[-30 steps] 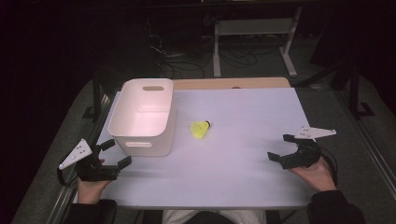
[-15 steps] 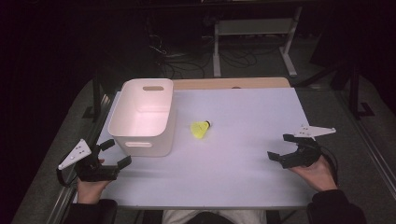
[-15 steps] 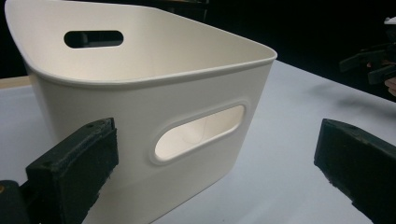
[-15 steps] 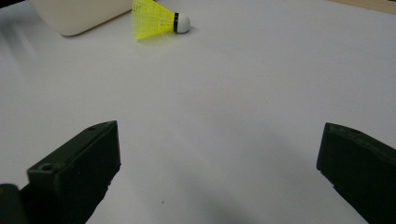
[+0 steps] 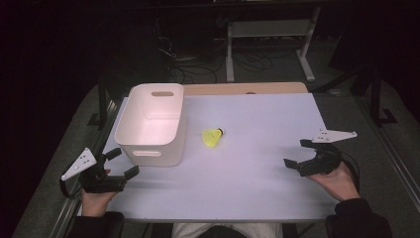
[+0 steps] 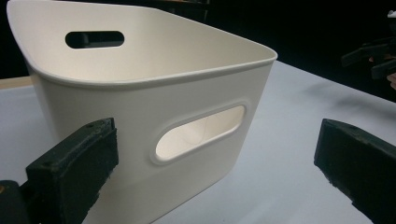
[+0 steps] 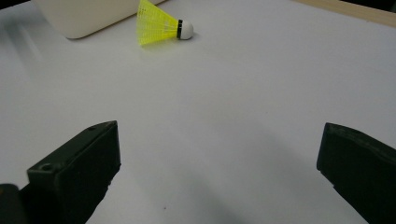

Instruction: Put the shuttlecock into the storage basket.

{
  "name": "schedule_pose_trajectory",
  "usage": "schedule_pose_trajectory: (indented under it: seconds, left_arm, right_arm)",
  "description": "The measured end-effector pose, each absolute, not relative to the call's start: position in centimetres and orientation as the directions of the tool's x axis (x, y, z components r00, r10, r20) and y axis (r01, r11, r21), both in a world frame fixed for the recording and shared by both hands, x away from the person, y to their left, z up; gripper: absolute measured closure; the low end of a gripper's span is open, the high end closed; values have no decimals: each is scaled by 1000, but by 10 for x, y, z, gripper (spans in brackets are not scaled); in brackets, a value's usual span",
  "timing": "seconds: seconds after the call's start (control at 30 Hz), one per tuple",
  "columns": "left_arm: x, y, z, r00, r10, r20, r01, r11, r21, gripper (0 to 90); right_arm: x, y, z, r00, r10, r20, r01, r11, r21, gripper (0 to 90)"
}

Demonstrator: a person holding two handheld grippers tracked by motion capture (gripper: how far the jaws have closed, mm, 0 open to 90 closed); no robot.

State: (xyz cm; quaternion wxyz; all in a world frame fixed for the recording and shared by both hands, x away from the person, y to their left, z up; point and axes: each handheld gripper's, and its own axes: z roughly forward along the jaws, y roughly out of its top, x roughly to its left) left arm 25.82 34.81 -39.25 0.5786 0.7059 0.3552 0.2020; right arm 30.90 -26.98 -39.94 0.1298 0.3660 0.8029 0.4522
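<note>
Two grippers rest at the near corners of the white table (image 5: 257, 178), each held in one of the person's hands. The left gripper (image 5: 118, 164) sits at the near left corner, just in front of the white bin (image 5: 148, 124), with its jaws spread wide and nothing between them. Seen from the left gripper view, the bin (image 6: 140, 107) stands close ahead, upright, its oval handle slot facing the camera between the two black jaws, which do not touch it. The right gripper (image 5: 297, 153) lies near the right edge of the table, jaws likewise wide apart and empty, pointing toward the middle of the table.

The yellow shuttlecock (image 5: 213, 137) lies on its side on the table, just beside the right wall of the bin but apart from it, well away from both grippers. From the right gripper view the shuttlecock (image 7: 161, 29) shows far ahead, its yellow skirt toward the bin (image 7: 79, 16) and its white tip with a black band pointing away from it. Both hands hold the grippers low over the table surface
</note>
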Motion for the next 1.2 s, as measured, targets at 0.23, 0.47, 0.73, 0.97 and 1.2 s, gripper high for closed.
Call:
schedule_pose_trajectory:
  seconds: [0.23,0.47,0.73,0.97,1.2]
  left_arm:
    - [258,348,-392,668,733,-127,268,-78,960,0]
    - [258,348,-392,669,732,-128,268,-76,960,0]
    - [258,348,-392,669,732,-127,268,-78,960,0]
    - [258,348,-392,670,731,-127,267,-79,960,0]
    - [258,348,-392,670,731,-126,268,-80,960,0]
  right_arm:
    - [312,-268,-391,-703,702,112,464,333,820,0]
    - [315,-267,-385,-704,702,109,463,337,820,0]
    - [317,-265,-378,-711,696,102,459,349,817,0]
    - [320,-262,-373,-718,690,92,451,361,816,0]
    - [322,-261,-368,-720,689,84,445,366,818,0]
